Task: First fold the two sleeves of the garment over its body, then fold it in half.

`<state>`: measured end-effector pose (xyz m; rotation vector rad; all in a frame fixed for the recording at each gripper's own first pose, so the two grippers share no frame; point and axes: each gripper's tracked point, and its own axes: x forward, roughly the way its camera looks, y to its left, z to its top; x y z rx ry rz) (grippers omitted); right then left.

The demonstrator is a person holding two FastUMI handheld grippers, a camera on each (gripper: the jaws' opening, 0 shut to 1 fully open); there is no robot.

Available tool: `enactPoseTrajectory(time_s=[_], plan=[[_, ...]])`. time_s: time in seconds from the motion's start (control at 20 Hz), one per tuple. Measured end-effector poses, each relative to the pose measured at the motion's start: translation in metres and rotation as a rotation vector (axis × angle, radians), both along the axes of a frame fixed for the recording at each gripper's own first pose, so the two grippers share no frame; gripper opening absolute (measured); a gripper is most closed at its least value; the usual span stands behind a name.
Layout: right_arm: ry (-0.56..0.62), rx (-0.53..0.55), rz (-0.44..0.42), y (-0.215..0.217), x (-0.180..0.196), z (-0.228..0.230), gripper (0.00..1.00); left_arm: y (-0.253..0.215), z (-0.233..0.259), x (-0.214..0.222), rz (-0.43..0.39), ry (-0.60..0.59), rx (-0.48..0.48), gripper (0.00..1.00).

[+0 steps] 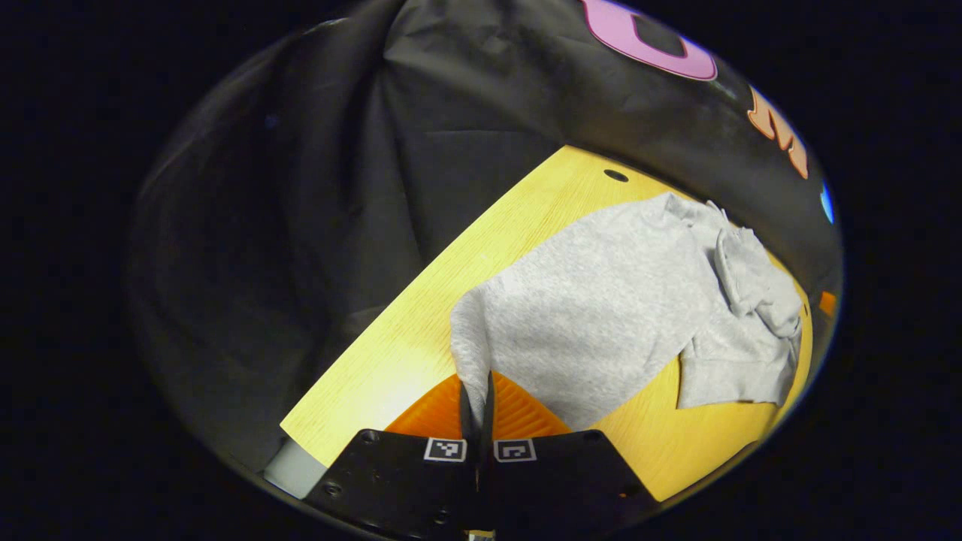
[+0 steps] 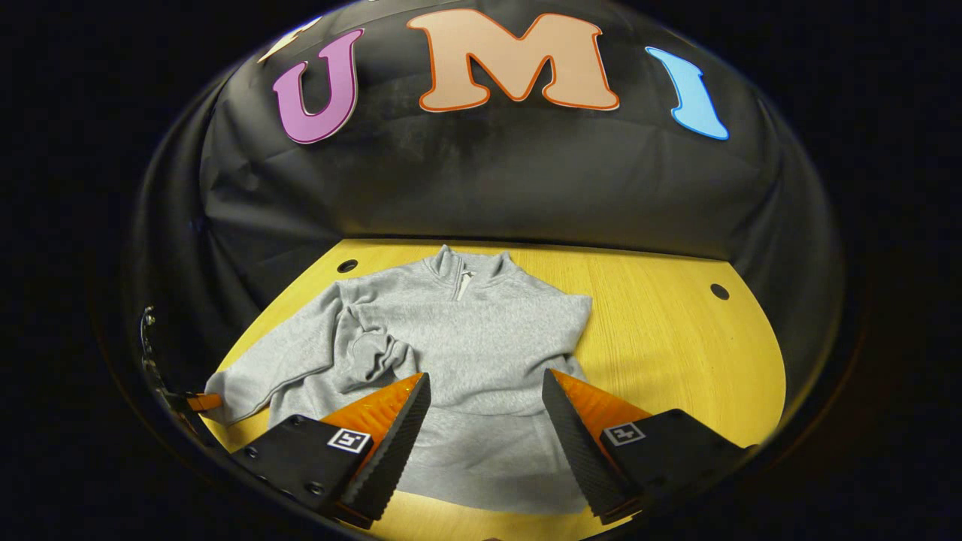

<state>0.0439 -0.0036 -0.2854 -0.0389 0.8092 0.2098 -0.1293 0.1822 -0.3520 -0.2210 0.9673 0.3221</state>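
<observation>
The left gripper [image 1: 476, 406] is pinching the cuff of the grey sweatshirt's [image 1: 601, 323] sleeve [image 1: 470, 338]; the body spreads toward 2 o'clock on the wooden table [image 1: 391, 353]. The right gripper [image 2: 486, 421] hovers spread above the hem at 12 o'clock. The fleece looks soft, light and floppy, so holding it by cuffs and hem corners seems best.

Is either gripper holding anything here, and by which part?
The left gripper pinches the grey sweatshirt at its sleeve end. The right gripper is open, holding nothing.
</observation>
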Motion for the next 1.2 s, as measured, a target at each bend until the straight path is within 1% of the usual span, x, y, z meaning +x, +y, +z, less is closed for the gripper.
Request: enactPoseTrajectory(time_s=[0.05, 0.1, 0.15, 0.35, 0.45, 0.65, 0.7, 0.75, 0.9, 1.0, 1.1, 1.2], plan=[[0.005, -0.003, -0.006, -0.005, -0.003, 0.0, 0.97, 0.001, 0.005, 0.005, 0.0, -0.015, 0.0, 0.0], [0.009, -0.007, -0.011, -0.012, -0.006, -0.001, 0.92, 0.002, 0.014, 0.015, 0.003, -0.039, 0.009, 0.0], [0.01, -0.014, -0.014, -0.018, -0.009, 0.0, 0.97, 0.003, 0.022, 0.024, 0.001, -0.058, 0.013, 0.0], [0.001, -0.036, -0.044, -0.047, -0.021, 0.002, 0.96, -0.01, 0.056, 0.071, -0.008, -0.16, -0.004, 0.0], [0.001, -0.036, -0.075, -0.063, -0.03, 0.004, 0.97, -0.016, 0.075, 0.098, -0.036, -0.22, 0.008, 0.0], [0.0, -0.029, -0.146, -0.097, -0.045, 0.006, 0.96, -0.039, 0.106, 0.146, -0.115, -0.287, 0.013, 0.0], [0.002, -0.026, -0.166, -0.105, -0.05, 0.006, 0.92, -0.049, 0.113, 0.159, -0.14, -0.306, 0.008, 0.0], [0.006, -0.021, -0.188, -0.113, -0.054, 0.007, 0.96, -0.059, 0.12, 0.169, -0.162, -0.323, 0.008, 0.0], [0.015, -0.006, -0.251, -0.136, -0.069, 0.007, 0.96, -0.096, 0.139, 0.196, -0.256, -0.365, 0.001, 0.0], [0.022, -0.001, -0.285, -0.15, -0.081, 0.007, 0.96, -0.128, 0.147, 0.212, -0.323, -0.384, -0.004, 0.0], [0.029, -0.003, -0.303, -0.16, -0.092, 0.006, 0.96, -0.171, 0.157, 0.227, -0.402, -0.404, -0.014, 0.0], [0.027, -0.01, -0.317, -0.171, -0.101, 0.007, 0.96, -0.215, 0.165, 0.236, -0.468, -0.427, -0.047, 0.0]])
